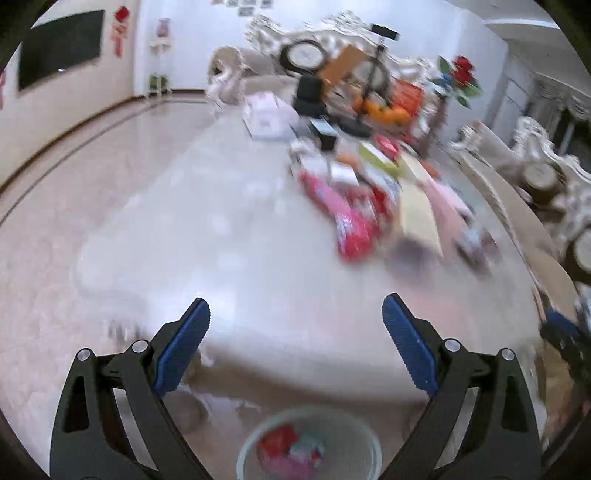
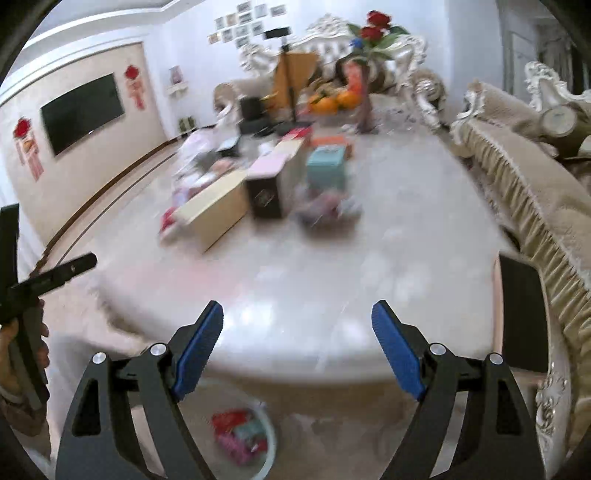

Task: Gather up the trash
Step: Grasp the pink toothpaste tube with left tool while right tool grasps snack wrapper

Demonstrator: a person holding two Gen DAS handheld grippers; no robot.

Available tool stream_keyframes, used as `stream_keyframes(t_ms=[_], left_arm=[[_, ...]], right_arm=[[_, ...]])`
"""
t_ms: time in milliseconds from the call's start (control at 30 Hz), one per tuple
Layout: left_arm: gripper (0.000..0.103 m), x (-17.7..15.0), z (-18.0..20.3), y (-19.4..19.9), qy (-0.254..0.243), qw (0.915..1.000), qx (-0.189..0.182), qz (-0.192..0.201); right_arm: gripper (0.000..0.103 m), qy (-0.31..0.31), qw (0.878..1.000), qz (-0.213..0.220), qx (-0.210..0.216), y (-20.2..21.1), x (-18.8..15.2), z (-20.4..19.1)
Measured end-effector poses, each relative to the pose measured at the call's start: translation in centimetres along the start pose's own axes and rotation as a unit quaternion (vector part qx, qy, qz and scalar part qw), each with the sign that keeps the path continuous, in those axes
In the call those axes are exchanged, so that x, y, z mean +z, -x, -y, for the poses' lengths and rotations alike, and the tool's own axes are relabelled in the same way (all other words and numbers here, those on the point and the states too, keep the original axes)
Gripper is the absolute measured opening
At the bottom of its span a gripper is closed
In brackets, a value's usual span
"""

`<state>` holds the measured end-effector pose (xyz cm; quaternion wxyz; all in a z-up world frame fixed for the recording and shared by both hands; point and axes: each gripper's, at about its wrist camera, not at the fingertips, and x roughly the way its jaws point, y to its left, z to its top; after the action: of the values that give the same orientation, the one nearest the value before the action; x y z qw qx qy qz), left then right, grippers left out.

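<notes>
My left gripper [image 1: 295,317] is open over the near end of a pale marble table [image 1: 221,229], nothing between its blue pads. Below it on the floor stands a round bin [image 1: 310,446] with red, pink and teal wrappers inside. Red and pink wrappers [image 1: 347,218] lie blurred on the table further off. My right gripper [image 2: 297,321] is open too and holds nothing; the same bin [image 2: 247,435] shows under it at the table's near edge. A crumpled wrapper [image 2: 325,210] lies mid-table beside a teal box [image 2: 327,166]. The left gripper's black frame [image 2: 48,277] and a hand [image 2: 14,354] show at the left edge.
Boxes [image 2: 218,210], a black box [image 2: 266,195], oranges [image 2: 332,101] and a vase of red flowers [image 2: 373,33] crowd the table's far half. An ornate beige sofa [image 2: 524,192] runs along the right; a black object [image 2: 524,310] lies by it. A dark screen [image 2: 81,110] hangs on the left wall.
</notes>
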<state>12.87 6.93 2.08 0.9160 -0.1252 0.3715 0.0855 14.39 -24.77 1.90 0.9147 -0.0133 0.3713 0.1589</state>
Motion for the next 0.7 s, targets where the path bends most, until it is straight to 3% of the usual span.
stream_keyframes(t_ms=[167,200,400,533,700], left_arm=[[0.092,4.6,1.8,-5.7,0.053,0.9983,-0.02,-0.012],[0.092,5.1,2.4,-7.0,0.054,0.9984,-0.008,-0.015],[0.092,6.5,2.7,-11.2,0.061,0.9967,0.036,-0.04],[0.092,6.4,2.4,-11.9,0.058,0.9957,0.059,-0.043],[0.092,6.7,2.7,-13.4,0.057,0.995,0.06,-0.056]], right_arm=[[0.079,-0.008,1.0,0.002,-0.017,-3.3,2.2,0.7],[0.079,-0.006,1.0,0.001,-0.022,-3.8,2.5,0.7],[0.079,0.0,1.0,0.001,-0.02,-4.9,3.8,1.3],[0.079,-0.007,1.0,0.002,-0.022,-5.5,4.6,1.7],[0.079,-0.003,1.0,0.0,-0.021,-6.3,5.3,1.5]])
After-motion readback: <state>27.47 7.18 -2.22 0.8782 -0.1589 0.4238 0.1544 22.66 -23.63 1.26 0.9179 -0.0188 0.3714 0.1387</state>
